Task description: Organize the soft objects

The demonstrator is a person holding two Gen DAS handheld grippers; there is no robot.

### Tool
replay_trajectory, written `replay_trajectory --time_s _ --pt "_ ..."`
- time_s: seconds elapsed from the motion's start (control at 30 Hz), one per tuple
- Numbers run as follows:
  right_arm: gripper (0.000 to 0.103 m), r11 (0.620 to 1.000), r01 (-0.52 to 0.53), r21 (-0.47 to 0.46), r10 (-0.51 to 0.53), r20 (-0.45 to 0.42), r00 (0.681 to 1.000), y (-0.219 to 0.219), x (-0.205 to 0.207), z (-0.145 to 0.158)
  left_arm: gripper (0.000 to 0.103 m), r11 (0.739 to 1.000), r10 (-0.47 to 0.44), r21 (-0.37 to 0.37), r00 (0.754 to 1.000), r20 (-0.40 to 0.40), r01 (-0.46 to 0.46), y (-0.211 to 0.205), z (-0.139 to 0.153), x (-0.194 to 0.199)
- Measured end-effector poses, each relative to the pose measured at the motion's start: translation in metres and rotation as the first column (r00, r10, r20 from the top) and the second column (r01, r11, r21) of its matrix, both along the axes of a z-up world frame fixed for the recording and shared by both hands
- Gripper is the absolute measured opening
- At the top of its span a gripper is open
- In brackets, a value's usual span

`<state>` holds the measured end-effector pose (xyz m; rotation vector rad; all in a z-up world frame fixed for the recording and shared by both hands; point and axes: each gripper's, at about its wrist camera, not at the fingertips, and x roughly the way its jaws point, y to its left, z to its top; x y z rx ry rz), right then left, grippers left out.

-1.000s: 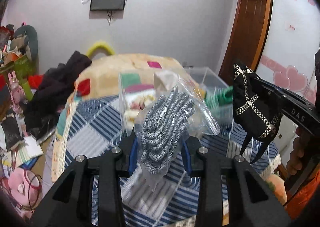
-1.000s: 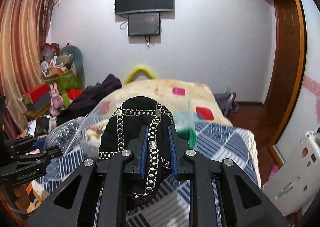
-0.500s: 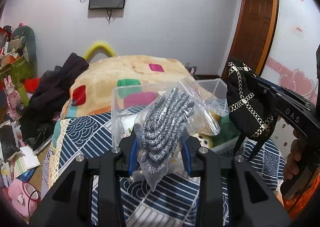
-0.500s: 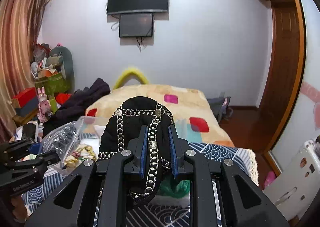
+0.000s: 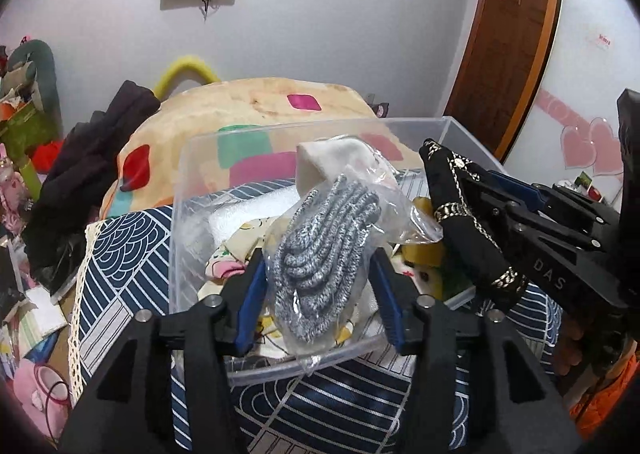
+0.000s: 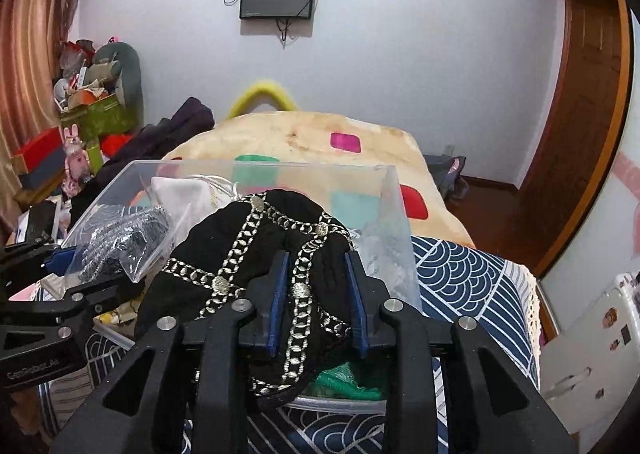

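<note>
While my left gripper (image 5: 316, 286) is pinching a clear bag of grey knit gloves (image 5: 320, 250) between its blue pads, my right gripper (image 6: 316, 294) is clamping a black chain-trimmed pouch (image 6: 260, 254) the same way. I am holding both above the near rim of the clear plastic bin (image 5: 180, 189), which is sitting on the blue patterned bedspread (image 5: 128, 254) and holding other soft pieces, a white sock (image 5: 336, 157) among them. Beyond it, a cream blanket (image 6: 304, 133) is lying across the bed.
</note>
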<state>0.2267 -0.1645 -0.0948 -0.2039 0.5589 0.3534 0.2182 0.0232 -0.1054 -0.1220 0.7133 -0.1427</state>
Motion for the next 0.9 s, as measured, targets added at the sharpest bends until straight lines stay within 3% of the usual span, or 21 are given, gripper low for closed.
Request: replay_trajectory --time_s 0.1,0.57,0.73,0.9 --pt "0.030 1.000 -0.007 0.009 0.007 0.000 1.000 -0.005 -0.002 0.007 0.063 1.000 0.002 -0.011 1.000 0.029 -0.002 0.002 0.007 -0.011" --pt "0.041 0.996 -0.050 0.076 0.039 0.132 0.990 -0.019 -0.048 0.052 0.068 0.999 0.005 0.030 0.979 0.202 -0.012 -0.004 0.063 -0.078" --pt "0.062 0.989 -0.079 0.126 0.053 0.197 0.979 -0.030 -0.078 0.065 0.072 1.000 0.025 0.011 0.967 0.254 -0.029 -0.003 0.082 -0.106" --pt "0.082 0.980 -0.114 0.161 0.071 0.253 0.965 -0.037 -0.105 0.073 0.086 0.999 0.047 0.001 0.948 0.314 -0.050 -0.001 0.098 -0.133"
